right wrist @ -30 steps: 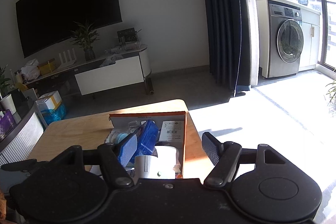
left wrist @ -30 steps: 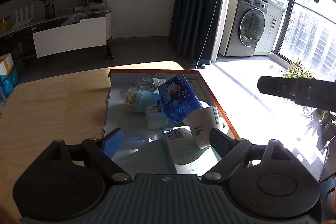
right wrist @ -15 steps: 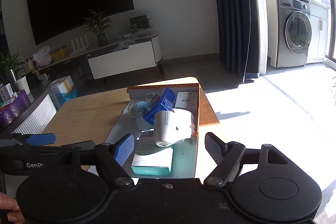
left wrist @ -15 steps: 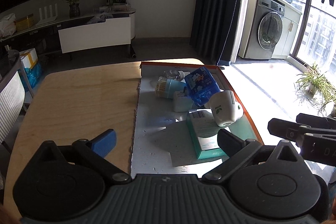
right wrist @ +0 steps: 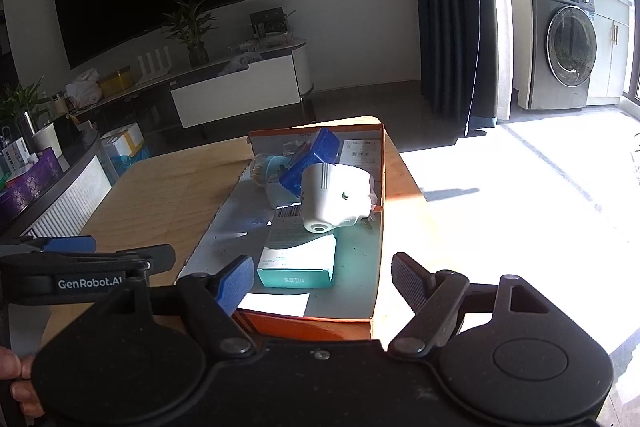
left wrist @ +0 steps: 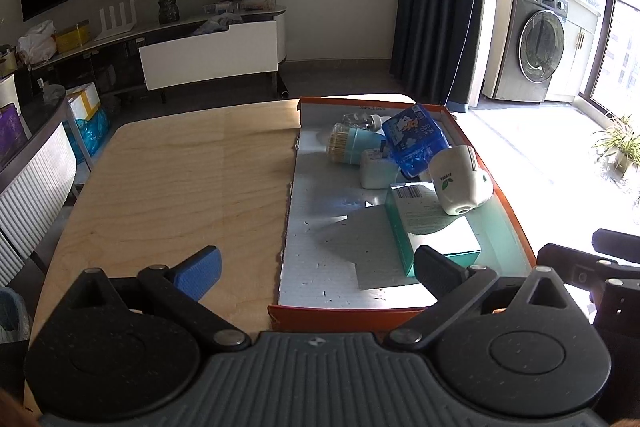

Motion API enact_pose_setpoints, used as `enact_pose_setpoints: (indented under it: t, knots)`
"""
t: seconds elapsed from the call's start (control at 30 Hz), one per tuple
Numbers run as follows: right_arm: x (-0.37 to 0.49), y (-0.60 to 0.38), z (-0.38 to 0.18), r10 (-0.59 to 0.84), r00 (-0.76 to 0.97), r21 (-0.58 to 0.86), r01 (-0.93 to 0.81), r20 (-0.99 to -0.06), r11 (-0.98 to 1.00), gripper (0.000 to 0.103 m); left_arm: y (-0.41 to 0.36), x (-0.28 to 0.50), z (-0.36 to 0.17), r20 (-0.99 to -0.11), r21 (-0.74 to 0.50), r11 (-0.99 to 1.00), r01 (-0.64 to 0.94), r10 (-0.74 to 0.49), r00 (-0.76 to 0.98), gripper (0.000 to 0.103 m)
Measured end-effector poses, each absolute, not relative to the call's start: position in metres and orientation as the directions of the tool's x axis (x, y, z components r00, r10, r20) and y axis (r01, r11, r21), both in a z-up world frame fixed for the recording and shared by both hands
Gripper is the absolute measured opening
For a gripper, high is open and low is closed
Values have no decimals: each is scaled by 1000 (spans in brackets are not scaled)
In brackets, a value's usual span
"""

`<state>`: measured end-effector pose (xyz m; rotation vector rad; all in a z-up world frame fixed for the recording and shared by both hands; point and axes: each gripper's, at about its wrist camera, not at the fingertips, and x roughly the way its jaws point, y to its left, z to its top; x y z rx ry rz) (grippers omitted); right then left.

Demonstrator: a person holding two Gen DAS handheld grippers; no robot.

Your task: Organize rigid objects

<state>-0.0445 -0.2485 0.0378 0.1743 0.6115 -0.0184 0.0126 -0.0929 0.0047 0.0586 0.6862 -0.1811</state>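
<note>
Hovering before the orange tray (left wrist: pixel 516 227)
Left gripper (left wrist: pixel 316 269) and right gripper (right wrist: pixel 322 281) spread wide, gripping nothing, touching nothing.

An orange-rimmed tray (left wrist: pixel 516 223) holds a teal box (left wrist: pixel 430 227), white cup (left wrist: pixel 460 179) and blue printed pack (left wrist: pixel 414 139) on the pale wood-grain counter (left wrist: pixel 180 179).

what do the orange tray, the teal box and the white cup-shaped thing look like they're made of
Orange tray: likely cardboard; its white liner has a ragged, torn left edge.
Teal box: printed paperboard, with sharp folded edges and a barcode label.
White cup-shaped thing: smooth, slightly glossy shell with a moulded hole, probably plastic, though ceramic can't be ruled out.
</note>
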Motion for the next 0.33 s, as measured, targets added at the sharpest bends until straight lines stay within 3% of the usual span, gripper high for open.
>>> enact_pose_setpoints:
  t: [0.33]
  knots:
    - [-42,-246,35,33,809,151,69,-586,986,90,-89,15,-1,-650,-38,982,184,-164,742,103]
